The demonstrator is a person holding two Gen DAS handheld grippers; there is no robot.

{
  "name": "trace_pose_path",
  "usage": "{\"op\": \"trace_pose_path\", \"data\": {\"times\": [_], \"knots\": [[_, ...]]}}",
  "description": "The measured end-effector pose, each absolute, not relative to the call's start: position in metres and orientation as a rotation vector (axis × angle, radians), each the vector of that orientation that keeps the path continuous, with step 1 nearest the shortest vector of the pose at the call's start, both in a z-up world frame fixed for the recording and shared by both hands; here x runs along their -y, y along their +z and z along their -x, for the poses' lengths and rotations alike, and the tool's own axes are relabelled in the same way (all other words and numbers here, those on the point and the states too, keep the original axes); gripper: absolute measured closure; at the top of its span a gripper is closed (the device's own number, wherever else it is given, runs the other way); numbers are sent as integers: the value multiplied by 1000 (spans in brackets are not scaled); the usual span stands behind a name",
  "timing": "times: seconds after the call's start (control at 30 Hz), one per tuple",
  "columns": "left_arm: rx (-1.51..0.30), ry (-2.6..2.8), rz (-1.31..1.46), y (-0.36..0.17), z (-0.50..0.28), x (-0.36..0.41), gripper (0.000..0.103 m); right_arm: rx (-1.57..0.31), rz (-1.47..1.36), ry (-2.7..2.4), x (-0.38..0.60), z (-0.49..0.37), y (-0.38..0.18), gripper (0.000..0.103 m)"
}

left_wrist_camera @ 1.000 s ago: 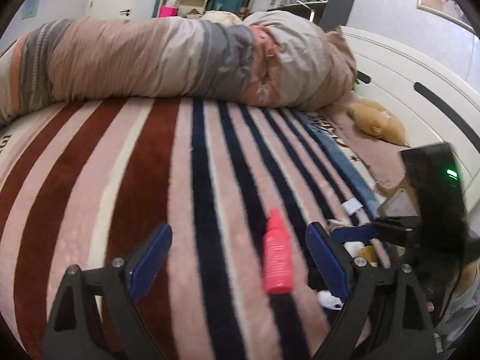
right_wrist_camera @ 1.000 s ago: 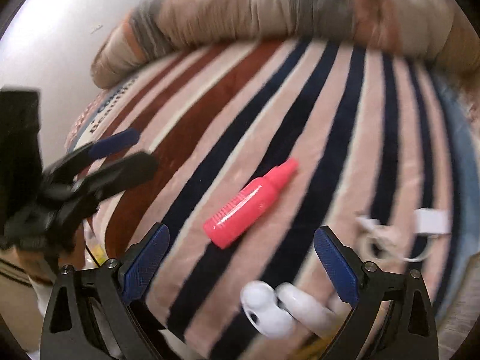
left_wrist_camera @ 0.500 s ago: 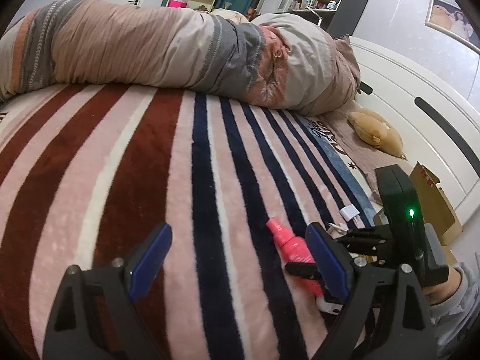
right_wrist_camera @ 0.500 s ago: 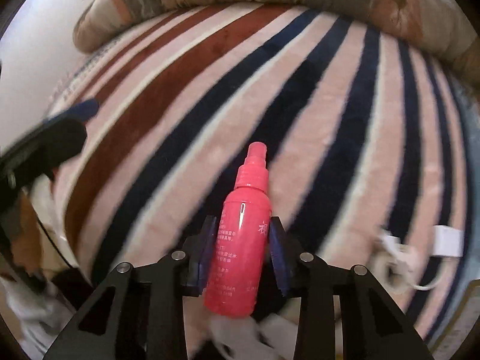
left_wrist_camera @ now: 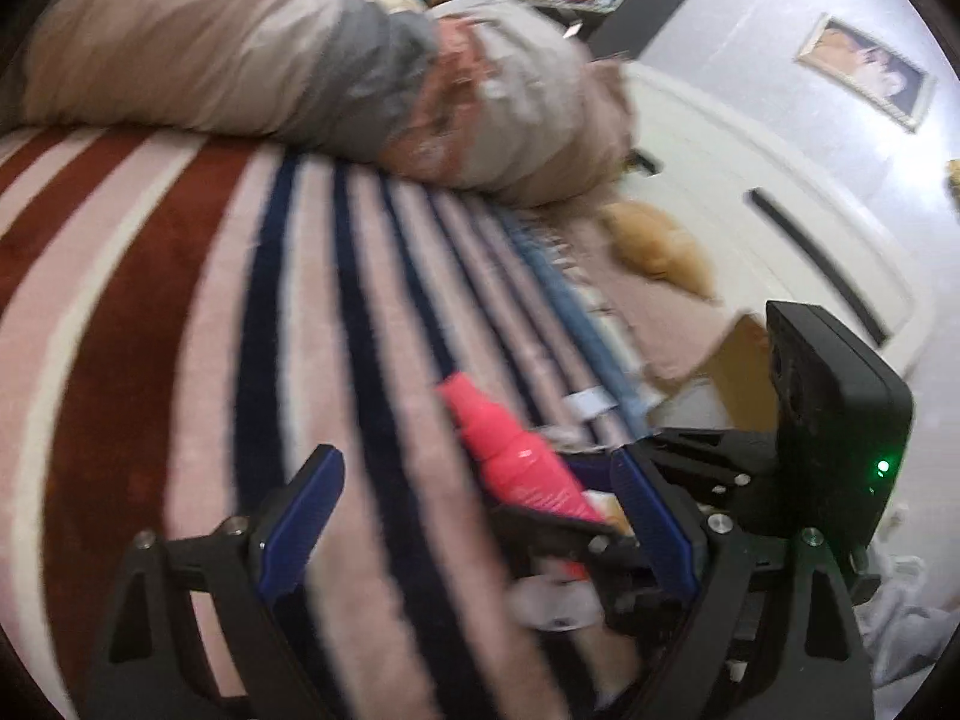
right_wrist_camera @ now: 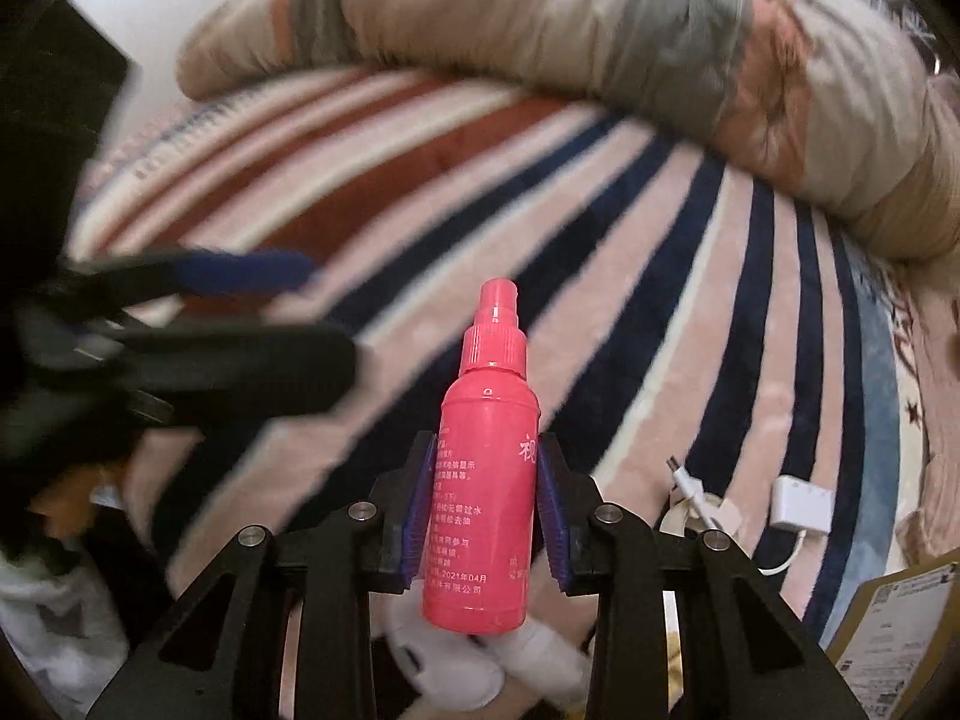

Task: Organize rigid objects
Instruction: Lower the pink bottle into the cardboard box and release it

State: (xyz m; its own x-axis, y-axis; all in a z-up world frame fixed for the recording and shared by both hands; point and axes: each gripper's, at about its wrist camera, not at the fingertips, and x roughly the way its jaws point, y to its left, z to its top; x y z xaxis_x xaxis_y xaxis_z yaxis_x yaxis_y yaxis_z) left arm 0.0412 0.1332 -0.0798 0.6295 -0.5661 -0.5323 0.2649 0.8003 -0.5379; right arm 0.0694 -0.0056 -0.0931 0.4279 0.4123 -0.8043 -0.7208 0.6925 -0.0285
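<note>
A pink spray bottle point(right_wrist_camera: 486, 480) is clamped between the blue pads of my right gripper point(right_wrist_camera: 486, 516), lifted a little above the striped blanket point(right_wrist_camera: 630, 312), nozzle pointing away. It also shows in the left wrist view point(left_wrist_camera: 516, 456), held by the right gripper point(left_wrist_camera: 600, 516). My left gripper point(left_wrist_camera: 474, 522) is open and empty just left of the bottle; it shows blurred in the right wrist view point(right_wrist_camera: 240, 300). A white earbud case point(right_wrist_camera: 456, 666) lies under the bottle.
A white cable point(right_wrist_camera: 696, 498) and white adapter point(right_wrist_camera: 801, 504) lie on the blanket at right. A cardboard box point(right_wrist_camera: 900, 630) stands at the bed's edge. A rolled duvet point(left_wrist_camera: 288, 60) lies across the far side. A white headboard point(left_wrist_camera: 780, 210) stands at right.
My right gripper went from open over the lying bottle to shut on it, then lifted it. The left gripper stayed open and shifted closer to the bottle.
</note>
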Motion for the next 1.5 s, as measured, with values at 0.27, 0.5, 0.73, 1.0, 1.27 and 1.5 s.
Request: {"op": "trace_pose_path", "data": {"times": [0.27,0.5,0.73,1.0,1.27,1.5], "knots": [[-601,-621,383,-5,-10,-76,47,-639,280,829,55,-18,-13,76],[-531,-646,144,68,15,28,75,-490,140,782,146,9,33,76],[-539,-714,0,89,7,139,75,-425,72,623,243,20,46,76],[-660,-776,-75,60,-26,222,76,-569,48,493,309,-6,17,76],[-763,-824,-86,25,-48,257,75,-687,75,410,329,-20,-11,76],[-790,-817,-113,11,-54,265,70,-731,109,344,334,-27,-26,76]]}}
